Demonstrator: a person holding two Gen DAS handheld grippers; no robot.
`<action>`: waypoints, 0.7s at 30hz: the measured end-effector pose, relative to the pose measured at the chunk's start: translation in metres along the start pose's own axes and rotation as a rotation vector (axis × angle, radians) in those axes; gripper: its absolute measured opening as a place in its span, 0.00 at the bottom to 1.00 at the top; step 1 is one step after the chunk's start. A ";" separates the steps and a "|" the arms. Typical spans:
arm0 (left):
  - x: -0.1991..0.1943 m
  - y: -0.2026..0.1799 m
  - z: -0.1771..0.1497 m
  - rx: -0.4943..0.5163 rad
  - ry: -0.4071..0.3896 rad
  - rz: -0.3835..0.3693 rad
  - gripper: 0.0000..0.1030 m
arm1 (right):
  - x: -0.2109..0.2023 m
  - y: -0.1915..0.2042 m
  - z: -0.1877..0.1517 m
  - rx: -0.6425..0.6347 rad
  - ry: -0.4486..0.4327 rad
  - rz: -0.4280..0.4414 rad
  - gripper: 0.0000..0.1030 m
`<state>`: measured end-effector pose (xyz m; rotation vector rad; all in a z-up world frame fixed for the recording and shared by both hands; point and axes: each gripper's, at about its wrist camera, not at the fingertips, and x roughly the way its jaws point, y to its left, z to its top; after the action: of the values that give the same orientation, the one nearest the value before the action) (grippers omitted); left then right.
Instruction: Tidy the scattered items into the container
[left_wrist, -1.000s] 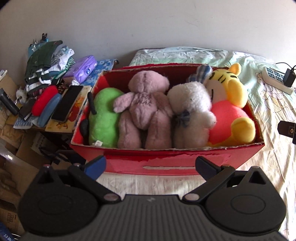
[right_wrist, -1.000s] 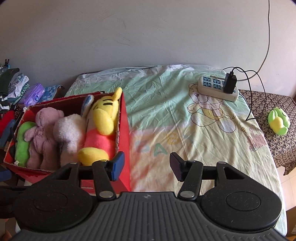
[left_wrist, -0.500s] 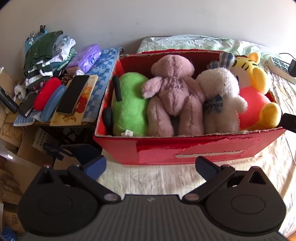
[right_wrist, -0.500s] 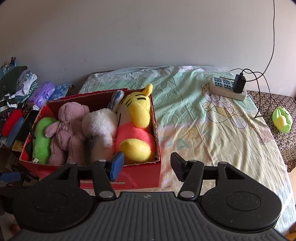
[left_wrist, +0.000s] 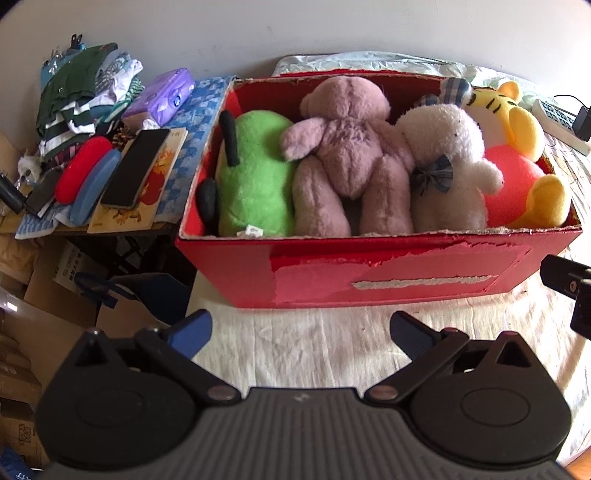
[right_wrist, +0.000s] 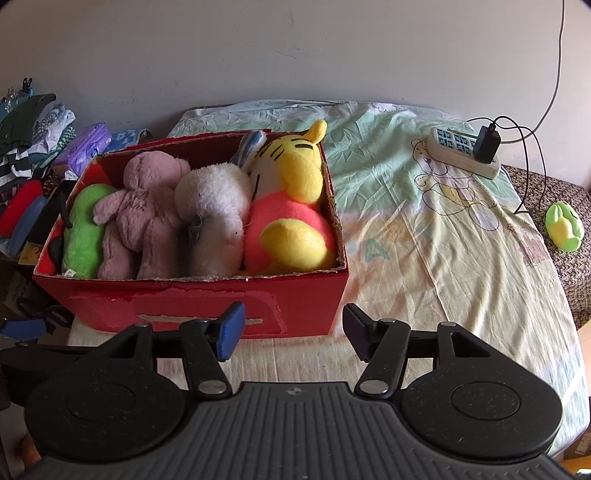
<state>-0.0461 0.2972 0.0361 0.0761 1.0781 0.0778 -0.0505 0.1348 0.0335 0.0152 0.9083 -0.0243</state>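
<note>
The red box (left_wrist: 369, 273) sits on the bed, packed left to right with green plush (left_wrist: 255, 177), pink bear (left_wrist: 347, 147), white bear (left_wrist: 447, 166) and tiger (left_wrist: 517, 158). Both the left gripper (left_wrist: 301, 332) and right gripper (right_wrist: 293, 334) are spread, empty, near it. Only the right view shows a green toy (right_wrist: 565, 227) far right.

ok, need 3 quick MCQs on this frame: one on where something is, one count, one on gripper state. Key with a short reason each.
1. Where is the small green and yellow toy?
A. in the red box
B. on the patterned surface right of the bed sheet
C. between the right gripper's fingers

2. How many plush toys sit in the red box?
A. two
B. four
C. six

3. What state are the left gripper and right gripper in?
A. both open, empty
B. both shut on toys
C. left shut, right open

Key: 1 B, it lies beyond the sheet's edge; 2 B, green, pink, white and yellow tiger side by side; 3 A, fingers apart with nothing between.
</note>
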 end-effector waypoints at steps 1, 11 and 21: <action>0.001 0.001 -0.001 0.001 0.003 0.003 0.99 | 0.001 0.001 0.000 -0.001 0.004 0.001 0.60; -0.007 0.014 0.003 -0.021 -0.001 -0.011 0.99 | -0.004 0.016 0.005 -0.015 -0.006 0.023 0.61; -0.019 0.025 0.013 -0.019 -0.037 -0.021 0.99 | -0.013 0.026 0.017 -0.022 -0.050 0.023 0.63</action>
<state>-0.0444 0.3203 0.0609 0.0489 1.0407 0.0673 -0.0447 0.1611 0.0545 0.0049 0.8585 0.0067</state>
